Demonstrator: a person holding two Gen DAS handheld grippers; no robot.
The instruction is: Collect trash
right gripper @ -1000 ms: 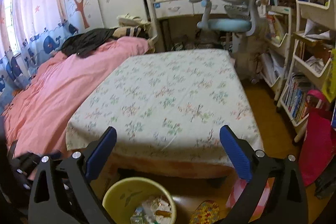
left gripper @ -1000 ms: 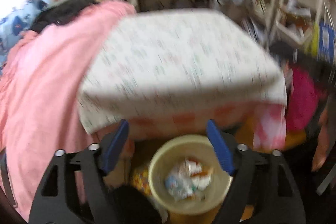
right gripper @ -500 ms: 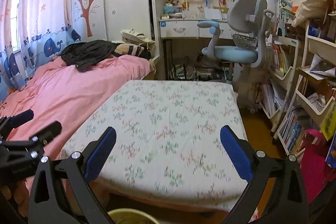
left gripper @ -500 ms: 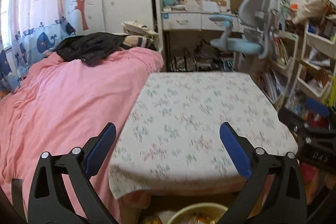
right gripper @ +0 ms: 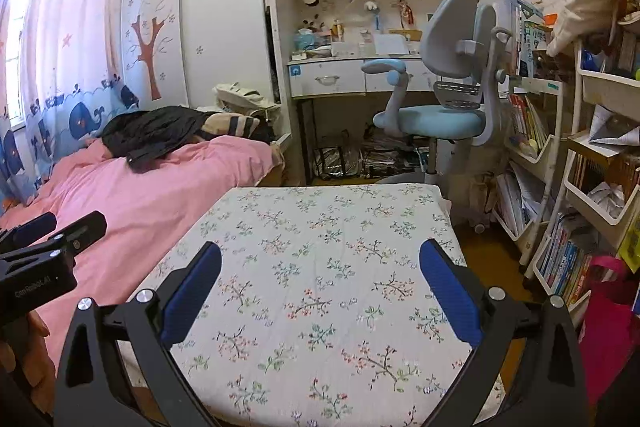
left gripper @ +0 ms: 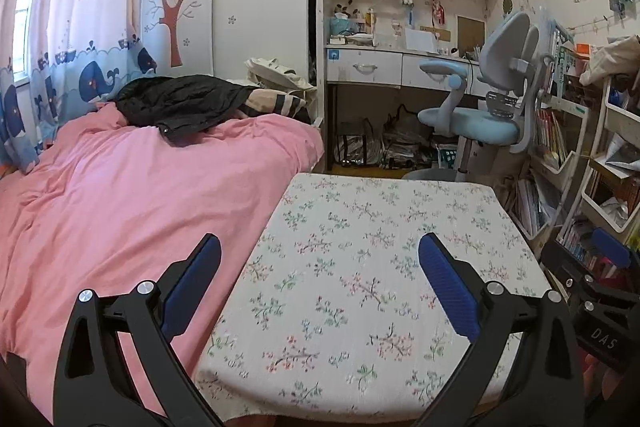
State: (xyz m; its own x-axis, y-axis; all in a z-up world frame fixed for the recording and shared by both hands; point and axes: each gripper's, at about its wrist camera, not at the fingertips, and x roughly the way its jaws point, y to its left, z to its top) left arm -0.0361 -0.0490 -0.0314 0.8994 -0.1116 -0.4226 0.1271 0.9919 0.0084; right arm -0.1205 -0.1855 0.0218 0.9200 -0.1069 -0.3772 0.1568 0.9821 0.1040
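Note:
My left gripper (left gripper: 320,259) is open and empty, held above the near edge of a table covered with a floral cloth (left gripper: 372,251). My right gripper (right gripper: 320,259) is open and empty above the same floral cloth (right gripper: 320,251). The left gripper also shows at the left edge of the right wrist view (right gripper: 48,239), and the right gripper at the right edge of the left wrist view (left gripper: 600,275). No trash and no bin show in either view now.
A bed with a pink cover (left gripper: 120,195) lies left of the table, with a black jacket (left gripper: 176,103) on it. A blue-grey desk chair (right gripper: 440,107) and desk (right gripper: 340,75) stand behind. Book shelves (right gripper: 580,187) and a pink bag (right gripper: 604,327) are at the right.
Both grippers have risen and tilted up from the yellow bin holding trash below the table edge. The bin has dropped out of both views. Both stay open.

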